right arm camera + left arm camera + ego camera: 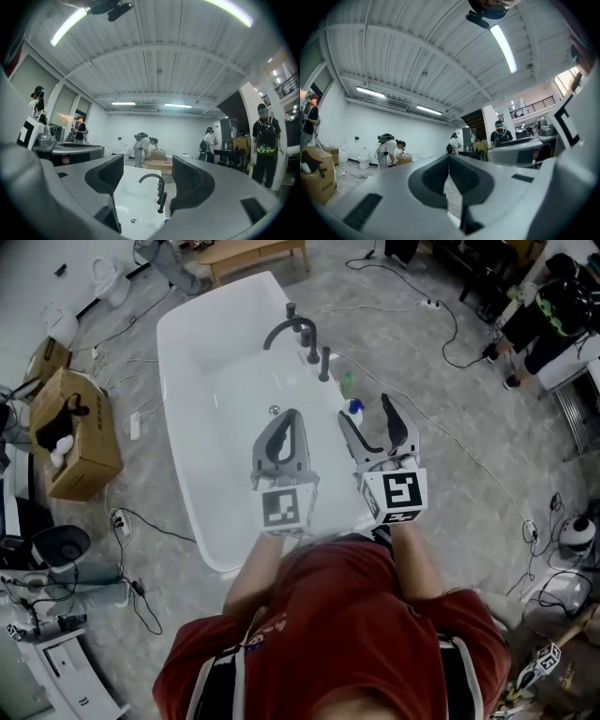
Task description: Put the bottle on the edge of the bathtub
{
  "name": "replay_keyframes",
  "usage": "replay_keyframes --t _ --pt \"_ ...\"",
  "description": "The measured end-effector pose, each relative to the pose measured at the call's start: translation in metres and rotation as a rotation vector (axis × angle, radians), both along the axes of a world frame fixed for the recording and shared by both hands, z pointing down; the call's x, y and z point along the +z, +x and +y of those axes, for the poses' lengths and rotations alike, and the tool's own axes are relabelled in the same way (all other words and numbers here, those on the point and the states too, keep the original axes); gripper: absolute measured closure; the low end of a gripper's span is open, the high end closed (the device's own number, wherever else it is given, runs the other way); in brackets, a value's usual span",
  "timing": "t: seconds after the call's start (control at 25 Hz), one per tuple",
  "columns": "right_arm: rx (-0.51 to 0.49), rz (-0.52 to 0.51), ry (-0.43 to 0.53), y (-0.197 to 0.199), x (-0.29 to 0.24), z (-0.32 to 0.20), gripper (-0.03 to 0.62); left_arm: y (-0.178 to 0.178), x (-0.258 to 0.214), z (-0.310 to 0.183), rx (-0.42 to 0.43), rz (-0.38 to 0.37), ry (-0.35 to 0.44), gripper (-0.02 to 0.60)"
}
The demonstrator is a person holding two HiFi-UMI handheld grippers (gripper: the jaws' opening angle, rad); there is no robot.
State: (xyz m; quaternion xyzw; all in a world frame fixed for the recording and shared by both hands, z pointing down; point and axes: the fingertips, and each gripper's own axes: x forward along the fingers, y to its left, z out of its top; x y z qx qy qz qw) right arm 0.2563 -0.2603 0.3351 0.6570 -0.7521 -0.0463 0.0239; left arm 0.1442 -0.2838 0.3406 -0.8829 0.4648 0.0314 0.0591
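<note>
The jaws of the left gripper (287, 423) are pressed together on nothing; those of the right gripper (367, 416) are spread wide and empty. Both are held over a white bathtub (187, 362) on a grey floor (450, 427). The blue-capped bottle (354, 410) is seen on the tub's rim near the faucet (298, 332)

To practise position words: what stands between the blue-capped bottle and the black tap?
In the head view, a small green bottle stands between the blue-capped bottle and the tap, near the tap's end.
</note>
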Motion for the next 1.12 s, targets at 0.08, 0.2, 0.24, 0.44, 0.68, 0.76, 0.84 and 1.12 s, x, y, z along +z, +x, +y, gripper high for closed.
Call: replay_keyframes --t 0.08,0.2,0.24,0.44,0.68,0.76,0.84,1.12 --pt "-0.005 -0.005 0.001 -0.004 -0.001 0.004 0.285 -0.002 0.003 0.002 0.003 -0.014 -0.001 0.565" --pt "-0.006 -0.005 -0.002 -0.009 -0.001 0.01 0.338 -0.005 0.001 0.005 -0.008 0.014 -0.025 0.565" --pt "-0.008 -0.007 -0.003 -0.009 0.0 0.012 0.354 -0.005 0.001 0.007 -0.003 0.006 -0.016 0.565" --pt "-0.027 -0.052 0.002 -0.02 0.001 0.016 0.464 -0.008 0.001 0.014 0.013 0.028 -0.034 0.566" --pt "-0.041 -0.045 -0.025 -0.029 0.008 0.017 0.564 -0.008 0.003 0.019 0.024 0.049 -0.054 0.565" --pt "-0.038 -0.065 -0.035 -0.027 0.007 0.019 0.579 -0.006 0.002 0.022 0.026 0.055 -0.064 0.565" --pt "-0.028 -0.065 -0.034 -0.025 0.004 0.019 0.582 -0.004 0.003 0.021 0.029 0.043 -0.059 0.565" --pt "-0.012 -0.044 -0.083 -0.016 0.012 0.02 0.582 0.003 0.001 0.026 0.035 0.049 -0.067 0.565"
